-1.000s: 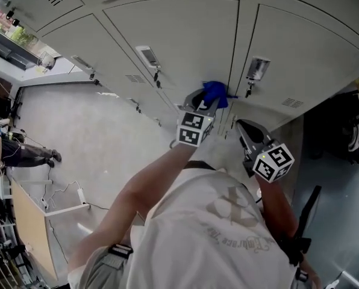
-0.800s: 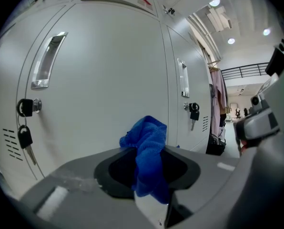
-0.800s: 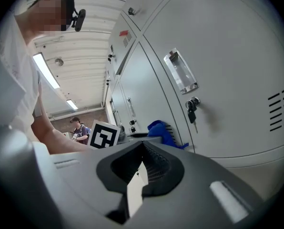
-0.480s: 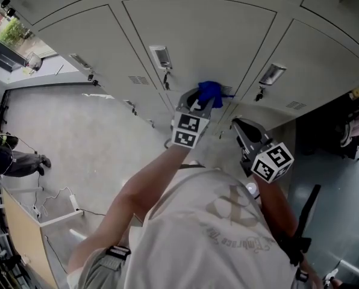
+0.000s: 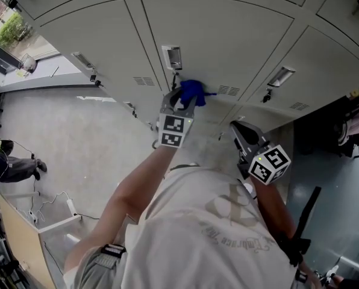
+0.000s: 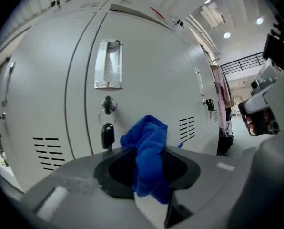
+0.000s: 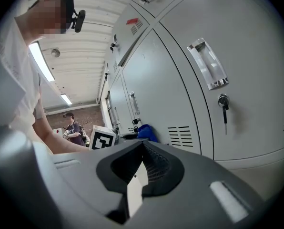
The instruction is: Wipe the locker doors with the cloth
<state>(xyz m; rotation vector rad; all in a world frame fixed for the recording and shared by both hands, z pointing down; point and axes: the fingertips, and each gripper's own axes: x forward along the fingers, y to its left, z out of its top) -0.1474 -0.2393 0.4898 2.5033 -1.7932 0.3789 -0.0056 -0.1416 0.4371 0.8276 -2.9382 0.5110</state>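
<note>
- Head view: the left claw (image 5: 181,103) holds the blue cloth (image 5: 193,91) up to a grey locker door (image 5: 227,41), just below its handle plate (image 5: 172,57) and left of the vent slots (image 5: 229,90). The right claw (image 5: 241,131) hangs nearer the person, off the doors. I judge that the wiping of this door is under way.
- Left gripper view: the jaws are clamped on the bunched cloth. Its far end appears to meet the door just right of the key (image 6: 107,135) hanging in the lock.
- Right gripper view: its jaws are pressed together with nothing between them. It looks at a door to the right of the cloth.
- The next move probably calls for dragging the cloth across the panel with steady pressure, steering around the key so nothing snags.
</note>
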